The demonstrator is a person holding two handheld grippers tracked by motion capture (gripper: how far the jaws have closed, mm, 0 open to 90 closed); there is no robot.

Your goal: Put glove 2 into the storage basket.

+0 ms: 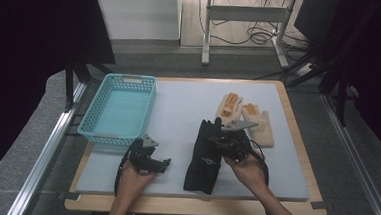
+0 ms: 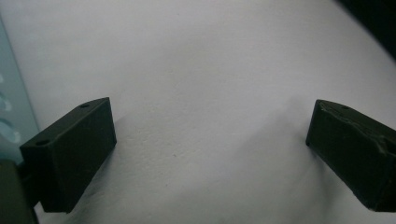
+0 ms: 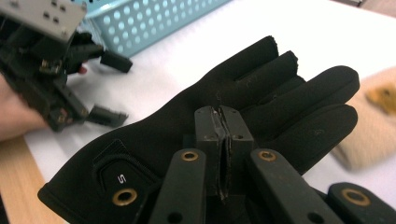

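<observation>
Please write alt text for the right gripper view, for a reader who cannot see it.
The right gripper has its jaws shut on a black glove, pinching the fabric above a white mat. Behind it, the left gripper stands open beside a blue basket, and a tan glove lies at the right edge.

one blue basket (image 1: 119,109), two tan gloves (image 1: 257,122), black gloves (image 1: 205,156)

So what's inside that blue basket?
Nothing shows inside the blue basket: the high view gives just its bare floor. The strip right behind its near wall is hidden, so something small there cannot be ruled out.
</observation>
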